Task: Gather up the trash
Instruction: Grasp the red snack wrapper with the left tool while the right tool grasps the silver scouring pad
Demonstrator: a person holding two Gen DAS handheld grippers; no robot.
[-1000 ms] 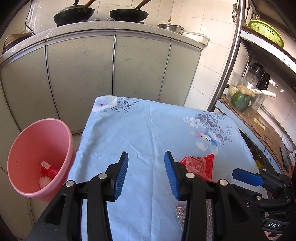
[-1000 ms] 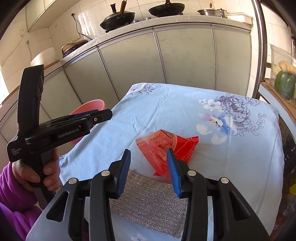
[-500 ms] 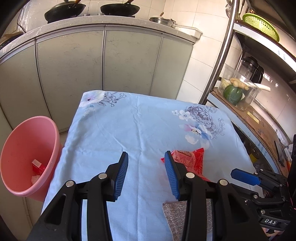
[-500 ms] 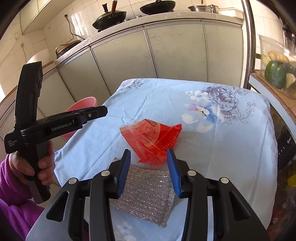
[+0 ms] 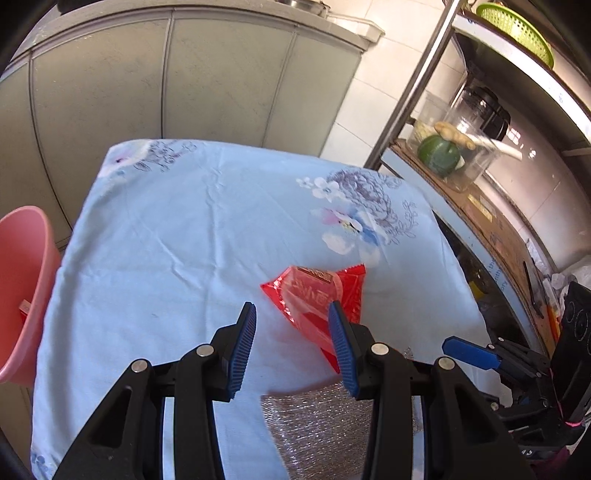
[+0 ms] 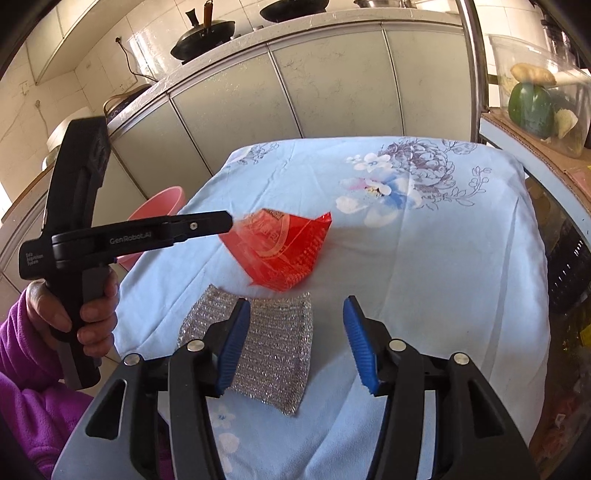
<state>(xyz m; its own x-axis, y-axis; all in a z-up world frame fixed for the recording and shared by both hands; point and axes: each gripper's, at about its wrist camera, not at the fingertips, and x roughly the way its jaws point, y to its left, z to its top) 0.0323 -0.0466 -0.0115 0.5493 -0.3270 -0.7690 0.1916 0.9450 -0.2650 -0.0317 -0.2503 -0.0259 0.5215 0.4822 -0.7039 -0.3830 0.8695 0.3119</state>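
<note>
A red plastic wrapper (image 5: 317, 299) lies on the blue floral tablecloth (image 5: 184, 236); it also shows in the right wrist view (image 6: 284, 251). My left gripper (image 5: 291, 332) is open, just before the wrapper, its right finger over the wrapper's near edge. In the right wrist view the left gripper (image 6: 229, 221) reaches in from the left, its tip at the wrapper's left edge. My right gripper (image 6: 299, 343) is open and empty, above a silver scouring cloth (image 6: 258, 339). A pink bin (image 5: 22, 295) stands left of the table with trash inside.
Grey cabinets (image 5: 184, 81) stand behind the table. A metal shelf rack (image 5: 480, 155) with a clear tub of vegetables (image 5: 443, 151) is at the right. Woks (image 6: 203, 29) sit on the counter.
My left gripper has swung right from the bin side toward the wrapper and closer to it. My right gripper has opened wider and drawn back from the wrapper, over the silver cloth.
</note>
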